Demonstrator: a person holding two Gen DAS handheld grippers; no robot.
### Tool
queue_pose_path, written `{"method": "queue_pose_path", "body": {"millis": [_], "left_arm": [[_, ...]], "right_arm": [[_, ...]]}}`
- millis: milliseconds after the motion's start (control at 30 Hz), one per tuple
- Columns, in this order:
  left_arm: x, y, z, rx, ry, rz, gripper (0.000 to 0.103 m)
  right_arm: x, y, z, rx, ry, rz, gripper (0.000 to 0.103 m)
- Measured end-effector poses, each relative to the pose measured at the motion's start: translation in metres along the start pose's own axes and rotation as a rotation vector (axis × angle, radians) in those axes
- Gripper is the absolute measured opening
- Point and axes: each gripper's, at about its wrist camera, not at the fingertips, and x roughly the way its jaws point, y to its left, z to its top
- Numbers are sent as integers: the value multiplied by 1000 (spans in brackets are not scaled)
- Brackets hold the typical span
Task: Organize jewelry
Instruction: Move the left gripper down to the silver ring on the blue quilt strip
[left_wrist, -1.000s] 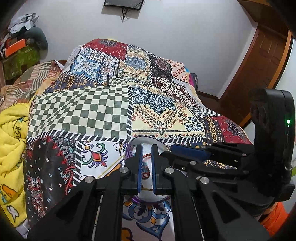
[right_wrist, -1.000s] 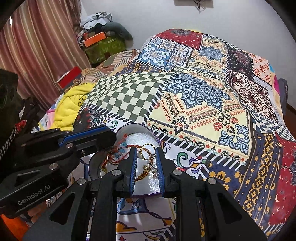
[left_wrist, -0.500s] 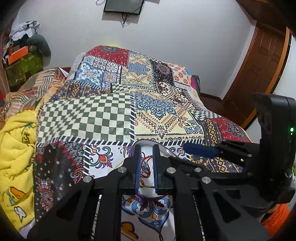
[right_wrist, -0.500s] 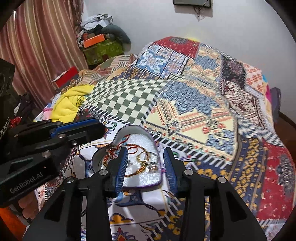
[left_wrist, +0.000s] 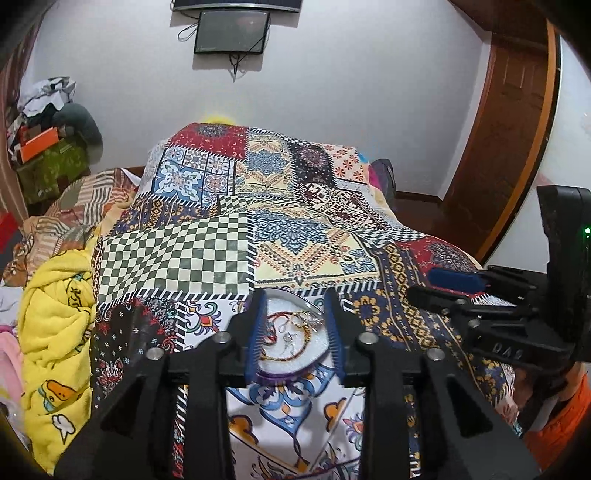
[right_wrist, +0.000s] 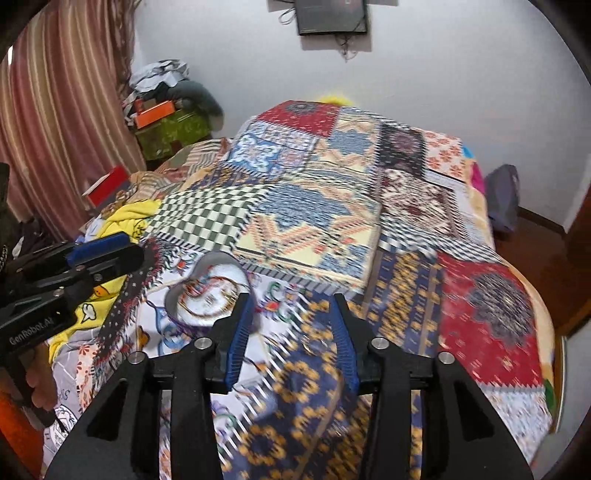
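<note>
A heart-shaped jewelry box (left_wrist: 291, 365) with a white lining lies open on the patchwork bedspread. Red cord bracelets and gold pieces (left_wrist: 291, 332) lie inside it. My left gripper (left_wrist: 293, 339) is open and empty, raised just above and in front of the box. In the right wrist view the box (right_wrist: 207, 295) sits to the left of my right gripper (right_wrist: 291, 339), which is open, empty and over the navy and gold patch. That view is motion-blurred. Each gripper shows at the edge of the other's view.
The patchwork bedspread (left_wrist: 207, 258) covers the whole bed. A yellow blanket (left_wrist: 51, 332) is bunched at the left edge. Cluttered boxes (right_wrist: 166, 122) and a striped curtain (right_wrist: 62, 110) stand at the far left. A wooden door (left_wrist: 509, 147) is at the right.
Both grippers have opened from nearly shut and pulled back and up from the box. The right gripper has swung to the right, away from the box.
</note>
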Motion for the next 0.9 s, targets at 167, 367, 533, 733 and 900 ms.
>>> {"method": "queue_pose_path", "body": {"millis": [167, 367, 533, 733, 900], "left_arm": [[-8, -13, -9, 9, 15, -6, 47], [1, -24, -27, 18, 81, -16, 52], [14, -31, -47, 23, 149, -32, 52], [29, -36, -68, 5, 215, -59, 52], [36, -36, -78, -4, 245, -65, 52]], "right_arm": [[-11, -19, -20, 17, 30, -58, 51], [-15, -36, -49, 39, 96, -87, 51], [-4, -40, -70, 74, 162, -24, 51], [14, -25, -85, 36, 214, -1, 51], [30, -17, -87, 7, 240, 13, 51]]}}
